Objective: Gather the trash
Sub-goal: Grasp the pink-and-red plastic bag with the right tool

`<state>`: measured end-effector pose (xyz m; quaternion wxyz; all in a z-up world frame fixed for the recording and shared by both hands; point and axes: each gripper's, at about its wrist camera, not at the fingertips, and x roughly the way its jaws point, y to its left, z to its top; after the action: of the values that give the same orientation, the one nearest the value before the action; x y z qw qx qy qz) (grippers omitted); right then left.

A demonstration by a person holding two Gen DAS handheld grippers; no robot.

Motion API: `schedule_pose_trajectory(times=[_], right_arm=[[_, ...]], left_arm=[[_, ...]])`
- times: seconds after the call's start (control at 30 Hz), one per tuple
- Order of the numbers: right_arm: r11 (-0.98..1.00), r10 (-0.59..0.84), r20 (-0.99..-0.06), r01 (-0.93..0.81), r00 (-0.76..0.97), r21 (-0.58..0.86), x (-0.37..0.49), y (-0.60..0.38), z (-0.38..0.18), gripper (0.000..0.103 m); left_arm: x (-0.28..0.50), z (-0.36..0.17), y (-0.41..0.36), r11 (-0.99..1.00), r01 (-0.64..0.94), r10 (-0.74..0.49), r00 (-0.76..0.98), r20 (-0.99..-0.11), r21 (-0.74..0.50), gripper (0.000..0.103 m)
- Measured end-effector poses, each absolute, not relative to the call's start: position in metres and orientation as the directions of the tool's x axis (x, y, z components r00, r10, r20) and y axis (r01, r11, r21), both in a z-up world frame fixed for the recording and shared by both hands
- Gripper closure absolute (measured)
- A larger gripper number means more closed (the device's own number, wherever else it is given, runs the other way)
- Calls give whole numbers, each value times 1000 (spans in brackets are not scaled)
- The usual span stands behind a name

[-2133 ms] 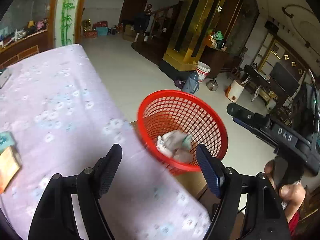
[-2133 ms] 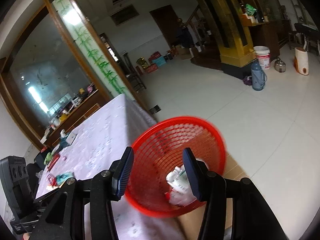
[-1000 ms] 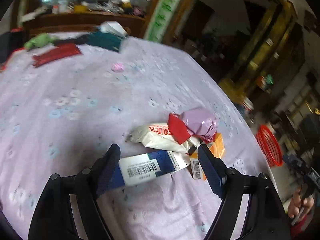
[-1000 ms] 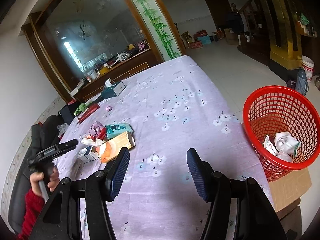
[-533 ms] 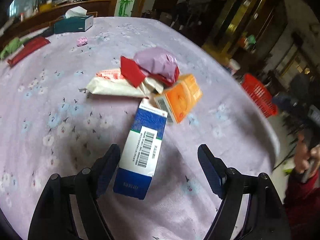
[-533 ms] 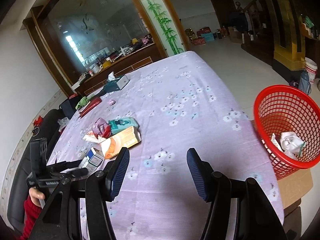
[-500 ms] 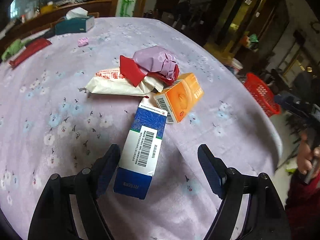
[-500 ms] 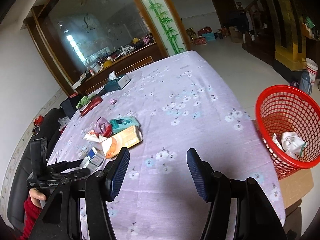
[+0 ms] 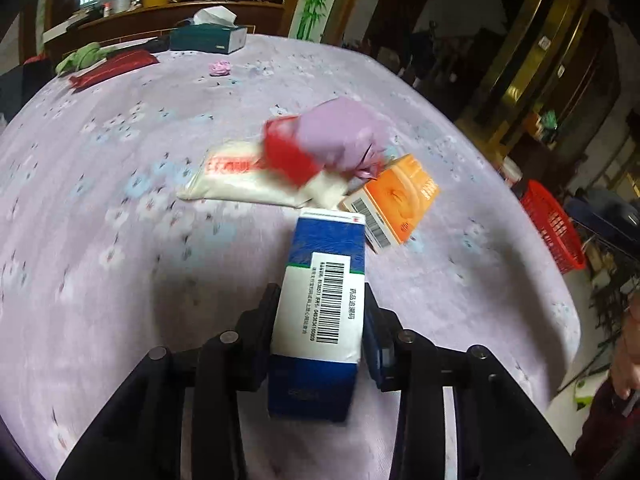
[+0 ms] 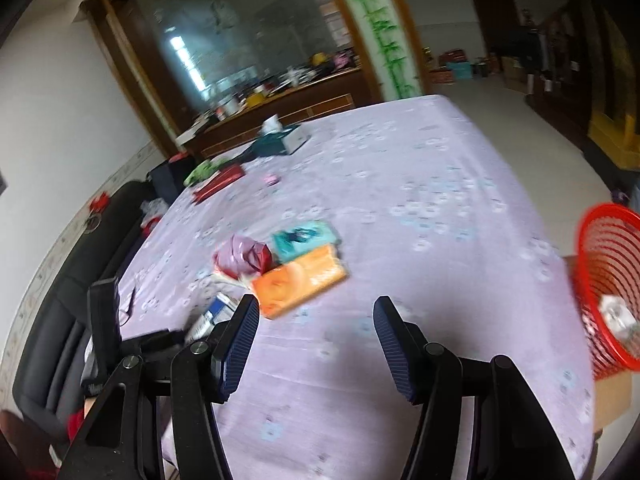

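My left gripper (image 9: 320, 304) is shut on a blue and white carton with a barcode (image 9: 324, 300), one finger on each long side. Beyond it on the lilac tablecloth lie an orange box (image 9: 394, 196), a white packet (image 9: 240, 178) and a crumpled purple and red wrapper (image 9: 332, 140). My right gripper (image 10: 316, 328) hangs open over the cloth with nothing between its fingers. It faces the orange box (image 10: 300, 282), a teal pack (image 10: 304, 238) and the wrapper (image 10: 244, 256). The carton (image 10: 212, 318) shows at its left. The red mesh basket (image 10: 612, 280), with white scraps inside, stands off the table's right edge.
At the table's far end sit a teal tissue box (image 9: 208, 38), a red pouch (image 9: 112, 66), green cloth (image 9: 80, 56) and a small pink scrap (image 9: 220, 67). A black sofa (image 10: 52, 320) runs along the left side. The basket (image 9: 554, 228) rests on a cardboard box.
My left gripper has moved forward and shut on the blue and white carton, which lay loose between its open fingers before. The right gripper has swung left and closer to the pile.
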<state>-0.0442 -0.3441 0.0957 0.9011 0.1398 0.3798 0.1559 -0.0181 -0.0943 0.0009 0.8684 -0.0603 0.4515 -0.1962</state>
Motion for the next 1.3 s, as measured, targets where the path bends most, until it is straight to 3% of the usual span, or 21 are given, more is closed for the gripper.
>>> schedule_pose_trajectory(times=[0.5, 0.67, 0.83, 1.3], right_arm=[[847, 528, -693, -364, 491, 387, 0, -222, 71, 39], [842, 524, -722, -407, 453, 355, -5, -202, 59, 39], [821, 532, -745, -461, 403, 336, -16, -185, 46, 39], [815, 475, -790, -532, 387, 229, -20, -144, 13, 39]], left_arm=[[-81, 9, -20, 919, 246, -395, 548, -738, -309, 70], [-88, 7, 5, 924, 178, -377, 579, -723, -338, 70], [-87, 11, 13, 950, 117, -295, 633, -715, -289, 70], [-77, -1, 18, 948, 70, -284, 623, -729, -310, 70]])
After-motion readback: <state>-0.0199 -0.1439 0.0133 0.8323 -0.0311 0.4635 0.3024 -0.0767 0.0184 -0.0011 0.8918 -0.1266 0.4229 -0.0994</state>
